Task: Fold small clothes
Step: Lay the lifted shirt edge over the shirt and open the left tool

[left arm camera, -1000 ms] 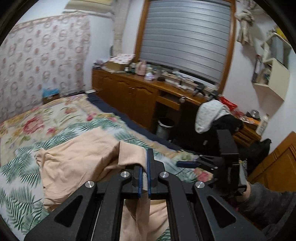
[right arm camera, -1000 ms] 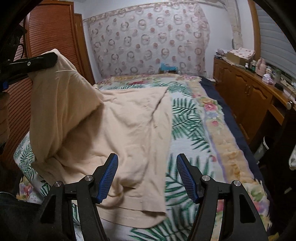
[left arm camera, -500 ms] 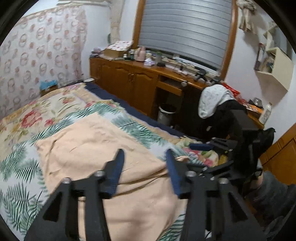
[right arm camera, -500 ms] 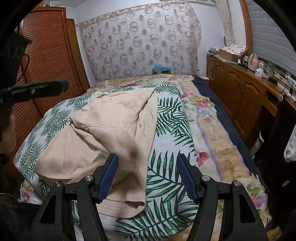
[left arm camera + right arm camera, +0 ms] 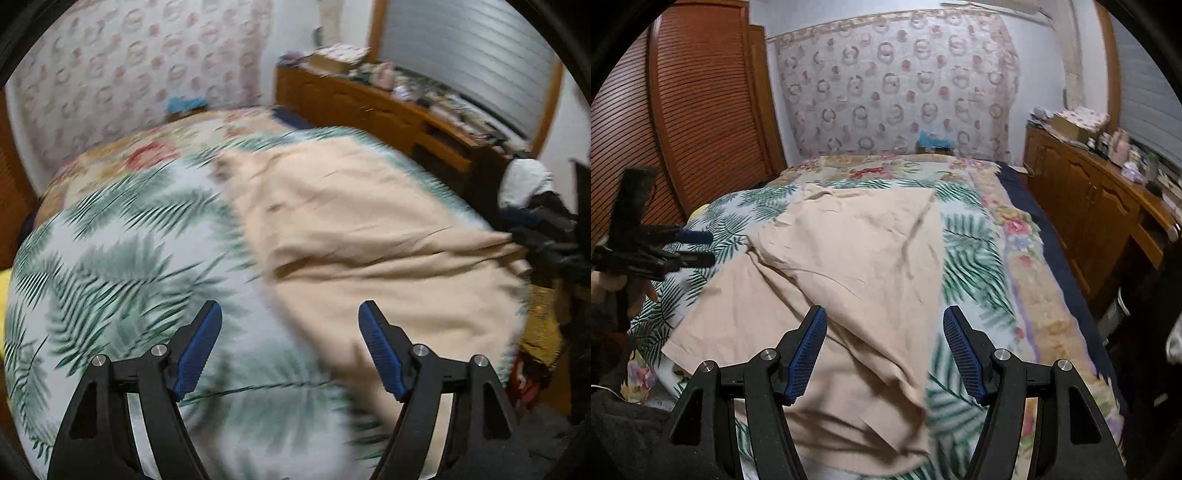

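A peach garment (image 5: 369,229) lies loosely spread, with folds and creases, on the palm-leaf bedspread (image 5: 110,258). My left gripper (image 5: 289,308) hovers over the garment's left edge; its jaws are opening and nothing is between them. In the right wrist view the same garment (image 5: 857,266) fills the middle of the bed, and my right gripper (image 5: 885,312) stands open just above its near part, holding nothing. The left gripper (image 5: 703,248) shows at the far left of that view, beside the garment's edge. The right gripper (image 5: 517,227) appears at the garment's right corner in the blurred left wrist view.
A wooden dresser (image 5: 1089,206) crowded with small items runs along the bed's right side. A louvered wardrobe door (image 5: 701,110) stands on the left. A patterned cloth (image 5: 897,85) covers the wall at the bed's head. A chair with clothes (image 5: 528,184) stands near the bed's corner.
My left gripper has let go of the garment, opened wide, and dropped down and leftward over the bedspread. The lifted garment has fallen flat onto the bed. The right gripper stayed open and moved only slightly.
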Demonstrator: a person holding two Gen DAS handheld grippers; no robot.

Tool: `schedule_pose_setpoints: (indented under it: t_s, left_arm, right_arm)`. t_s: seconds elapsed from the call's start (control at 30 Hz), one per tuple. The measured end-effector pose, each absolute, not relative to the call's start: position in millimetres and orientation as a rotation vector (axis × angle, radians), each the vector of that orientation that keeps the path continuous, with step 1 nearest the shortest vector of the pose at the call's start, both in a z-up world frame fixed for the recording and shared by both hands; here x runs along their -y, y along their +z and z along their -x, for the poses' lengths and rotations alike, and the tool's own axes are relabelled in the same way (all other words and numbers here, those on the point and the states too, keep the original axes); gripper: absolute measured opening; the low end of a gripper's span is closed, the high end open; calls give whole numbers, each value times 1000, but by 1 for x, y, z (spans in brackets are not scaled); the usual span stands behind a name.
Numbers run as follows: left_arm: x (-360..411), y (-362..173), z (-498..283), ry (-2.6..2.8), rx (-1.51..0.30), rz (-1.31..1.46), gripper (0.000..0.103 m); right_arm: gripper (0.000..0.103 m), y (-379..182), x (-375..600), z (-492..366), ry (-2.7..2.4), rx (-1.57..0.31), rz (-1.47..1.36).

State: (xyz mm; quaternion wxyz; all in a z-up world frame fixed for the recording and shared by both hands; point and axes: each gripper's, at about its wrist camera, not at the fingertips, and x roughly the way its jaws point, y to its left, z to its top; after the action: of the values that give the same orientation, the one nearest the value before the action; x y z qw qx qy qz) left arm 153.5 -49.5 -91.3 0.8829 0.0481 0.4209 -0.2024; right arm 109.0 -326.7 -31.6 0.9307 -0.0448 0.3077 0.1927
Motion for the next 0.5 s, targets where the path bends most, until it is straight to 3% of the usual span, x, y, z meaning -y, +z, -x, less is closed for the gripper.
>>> schedule_pose_setpoints:
  t_s: [0.37,0.5]
  left_arm:
    - [4,-123,-167,-291,-908,-98,78]
    - [7,-126,-168,-292,-904,-126,83]
  right_arm:
    - [68,-25,243,-156,552,-633,243]
    - [68,-24,217,-172,601,-648,275]
